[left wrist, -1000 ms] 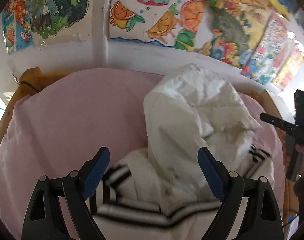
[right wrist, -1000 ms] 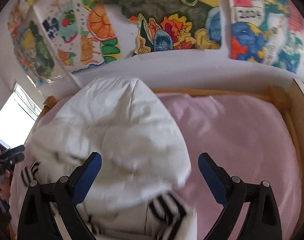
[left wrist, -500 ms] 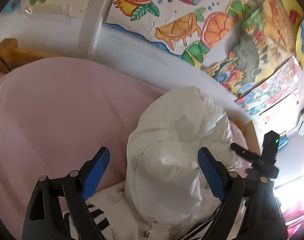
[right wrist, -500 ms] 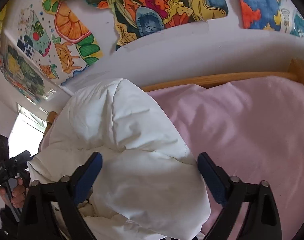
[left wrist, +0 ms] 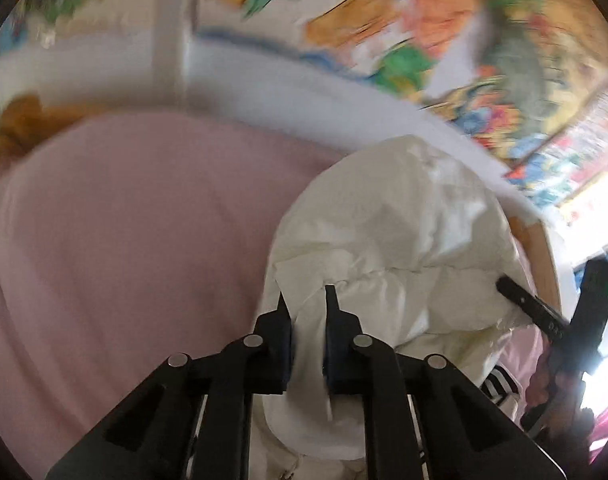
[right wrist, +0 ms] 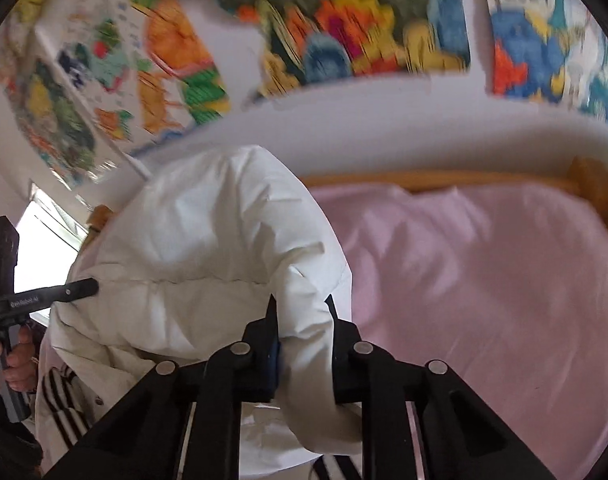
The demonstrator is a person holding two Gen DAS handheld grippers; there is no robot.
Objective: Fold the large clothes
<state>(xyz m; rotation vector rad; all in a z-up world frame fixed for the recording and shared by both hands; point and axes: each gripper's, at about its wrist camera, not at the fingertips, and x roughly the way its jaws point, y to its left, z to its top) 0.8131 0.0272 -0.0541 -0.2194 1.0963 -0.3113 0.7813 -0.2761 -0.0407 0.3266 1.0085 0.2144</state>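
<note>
**Both grippers pinching the near end of the white jacket on the pink bed**

I am holding the white padded jacket point(left wrist: 392, 240) at its near end with both tools. The left gripper point(left wrist: 306, 296) has just been closing, and its jaws are now standing narrow with a ridge of white fabric pressed between them. The right gripper point(right wrist: 299, 304) has likewise just been closing; its jaws are clamping a thick fold of the same jacket, at the edge nearest the bare sheet.

The jacket is lying on the pink sheet point(left wrist: 135, 248) of the bed, whose wooden frame point(right wrist: 424, 182) is showing against the painted wall point(right wrist: 344, 40). From each pair of jaws the garment is running straight ahead, away from me: I am reading its long axis as going from the grip points toward the wall. The rounded far end is pointing at the wall; the striped black-and-white trim point(right wrist: 59, 396) is lying at my end, below and beside the grips.

The two grips are sitting side by side across the jacket's width, neither hand plainly nearer the far end. As I am judging it, the coming fold is turning on this: with the bulk lying ahead of the jaws, carrying both grips forward along the axis would lay the near end over the far one.
</note>
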